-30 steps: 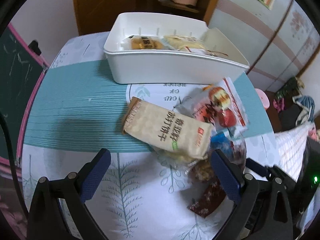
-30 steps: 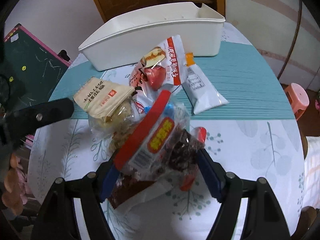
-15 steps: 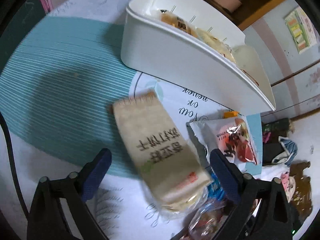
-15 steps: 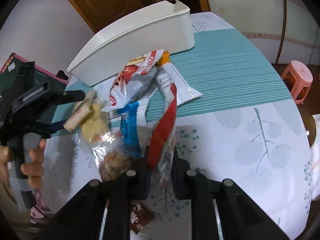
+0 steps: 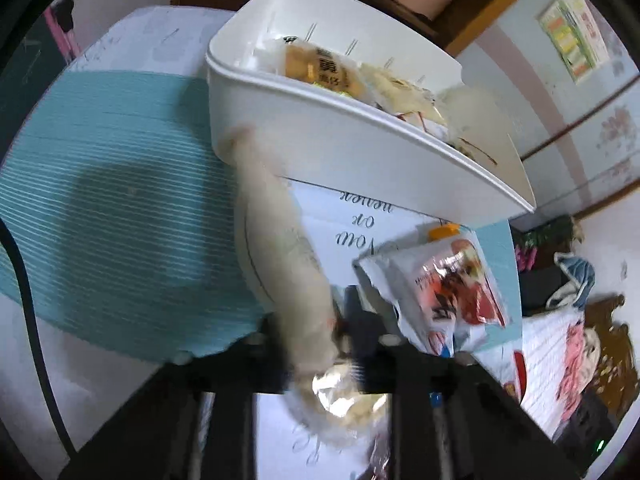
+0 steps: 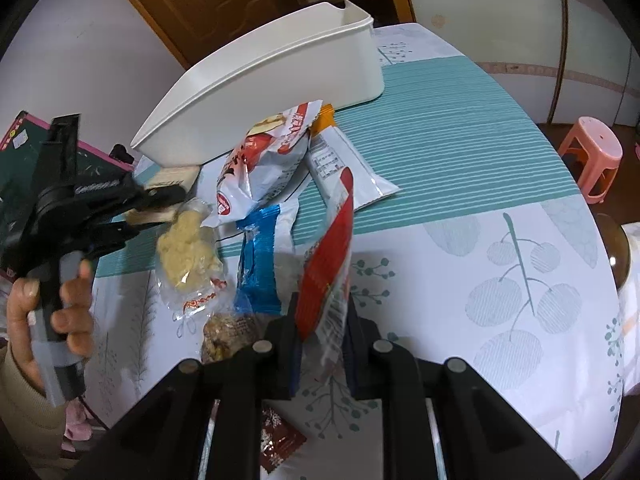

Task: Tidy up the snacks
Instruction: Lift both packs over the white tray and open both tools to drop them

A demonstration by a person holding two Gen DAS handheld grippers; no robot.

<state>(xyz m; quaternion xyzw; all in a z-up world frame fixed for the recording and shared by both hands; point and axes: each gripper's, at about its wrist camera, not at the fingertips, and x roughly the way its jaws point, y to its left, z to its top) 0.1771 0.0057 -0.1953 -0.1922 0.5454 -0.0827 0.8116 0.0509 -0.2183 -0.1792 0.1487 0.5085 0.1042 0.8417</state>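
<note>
In the left wrist view my left gripper (image 5: pixel 316 320) has its jaws closing on a beige snack packet (image 5: pixel 280 240). The pads press on its near end, and the packet stands edge-on and blurred, pointing at the white bin (image 5: pixel 360 160). The right wrist view shows that left gripper (image 6: pixel 160 204) in a person's hand (image 6: pixel 60 308), with the beige packet (image 6: pixel 176 174) near the bin's (image 6: pixel 280 80) corner. My right gripper (image 6: pixel 322 320) is shut on a clear packet with a red edge (image 6: pixel 332 240), lifted upright above the table.
Two wrapped snacks (image 5: pixel 320 68) lie in the bin. On the tablecloth lie a red-and-white bag (image 6: pixel 272 160), a white packet with an orange end (image 6: pixel 344 168), a blue packet (image 6: pixel 260 260), a clear bag of yellow puffs (image 6: pixel 188 248) and a small brown packet (image 6: pixel 276 440). A pink stool (image 6: pixel 592 156) stands beside the table.
My left gripper came down over the beige packet and closed on it, turning it edge-on. My right gripper shut on the red-edged packet and raised it upright.
</note>
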